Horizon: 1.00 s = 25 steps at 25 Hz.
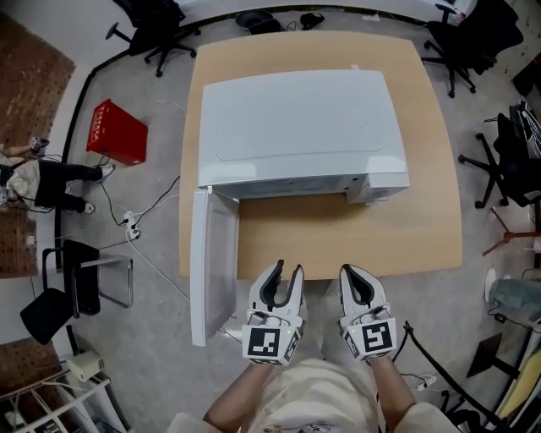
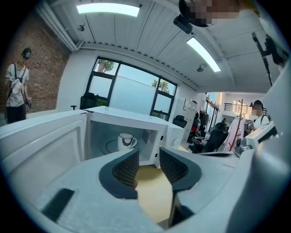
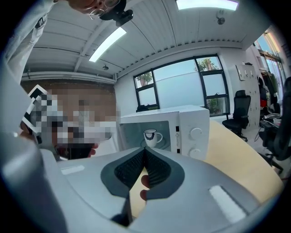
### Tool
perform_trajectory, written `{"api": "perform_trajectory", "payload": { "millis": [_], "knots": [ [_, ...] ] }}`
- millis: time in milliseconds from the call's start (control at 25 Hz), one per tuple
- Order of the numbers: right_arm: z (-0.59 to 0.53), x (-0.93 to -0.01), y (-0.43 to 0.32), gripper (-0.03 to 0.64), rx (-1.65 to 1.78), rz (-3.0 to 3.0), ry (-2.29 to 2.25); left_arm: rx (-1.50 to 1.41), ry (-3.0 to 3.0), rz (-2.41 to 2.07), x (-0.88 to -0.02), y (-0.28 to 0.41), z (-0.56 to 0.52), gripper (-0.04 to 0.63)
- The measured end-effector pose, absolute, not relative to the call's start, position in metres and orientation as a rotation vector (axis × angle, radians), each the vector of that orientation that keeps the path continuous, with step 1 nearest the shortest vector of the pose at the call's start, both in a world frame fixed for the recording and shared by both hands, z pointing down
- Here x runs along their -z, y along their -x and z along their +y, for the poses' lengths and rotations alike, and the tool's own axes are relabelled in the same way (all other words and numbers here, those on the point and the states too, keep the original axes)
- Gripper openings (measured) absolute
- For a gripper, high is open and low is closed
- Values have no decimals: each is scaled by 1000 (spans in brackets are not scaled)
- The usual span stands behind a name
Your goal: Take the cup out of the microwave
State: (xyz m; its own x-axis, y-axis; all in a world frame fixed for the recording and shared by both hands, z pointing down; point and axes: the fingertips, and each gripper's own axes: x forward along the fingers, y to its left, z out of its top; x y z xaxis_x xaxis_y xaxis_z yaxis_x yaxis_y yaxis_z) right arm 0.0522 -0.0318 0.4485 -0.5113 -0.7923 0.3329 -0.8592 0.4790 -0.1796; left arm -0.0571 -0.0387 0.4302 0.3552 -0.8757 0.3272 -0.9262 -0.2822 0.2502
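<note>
A white microwave [image 1: 296, 127] stands on the wooden table [image 1: 338, 228], its door [image 1: 211, 262] swung wide open toward the left front. Inside, on the turntable, stands a white cup [image 2: 126, 140] with a dark rim, also seen as the cup [image 3: 151, 136] in the right gripper view. My left gripper [image 1: 281, 269] hovers at the table's front edge, just right of the door, well short of the cavity; its jaws stand a little apart with nothing between them. My right gripper [image 1: 353, 272] is beside it, its pads pressed together and empty.
A red box [image 1: 117, 131] and cables lie on the floor at left, near a person [image 1: 42, 182]. Office chairs [image 1: 156, 25] stand behind the table and at the right [image 1: 503, 161]. A black chair [image 1: 80, 287] stands left of the door.
</note>
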Motion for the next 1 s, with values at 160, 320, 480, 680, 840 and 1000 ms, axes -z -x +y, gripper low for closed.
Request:
{"api": "perform_trajectory", "payload": {
  "millis": [160, 320, 480, 680, 840, 1000],
  "knots": [
    [-51, -459, -43, 6, -484, -2534, -1396, -190, -2187, -1603, -458, 66, -69, 192],
    [-64, -464, -37, 5, -498, -2548, -1378, -191, -2170, -1611, -484, 72, -99, 216],
    [-73, -474, -31, 6, -489, -2551, -1353, -204, -2208, -1646, -498, 76, -133, 279],
    [-82, -483, -32, 6, -535, -2540, -1344, -227, -2256, -1694, -508, 80, -181, 330],
    [-87, -482, -28, 5, -544, -2557, -1314, -225, -2305, -1711, -514, 81, -210, 353],
    [-99, -485, -24, 6, -508, -2566, -1288, -229, -2337, -1728, -520, 83, -230, 360]
  ]
}}
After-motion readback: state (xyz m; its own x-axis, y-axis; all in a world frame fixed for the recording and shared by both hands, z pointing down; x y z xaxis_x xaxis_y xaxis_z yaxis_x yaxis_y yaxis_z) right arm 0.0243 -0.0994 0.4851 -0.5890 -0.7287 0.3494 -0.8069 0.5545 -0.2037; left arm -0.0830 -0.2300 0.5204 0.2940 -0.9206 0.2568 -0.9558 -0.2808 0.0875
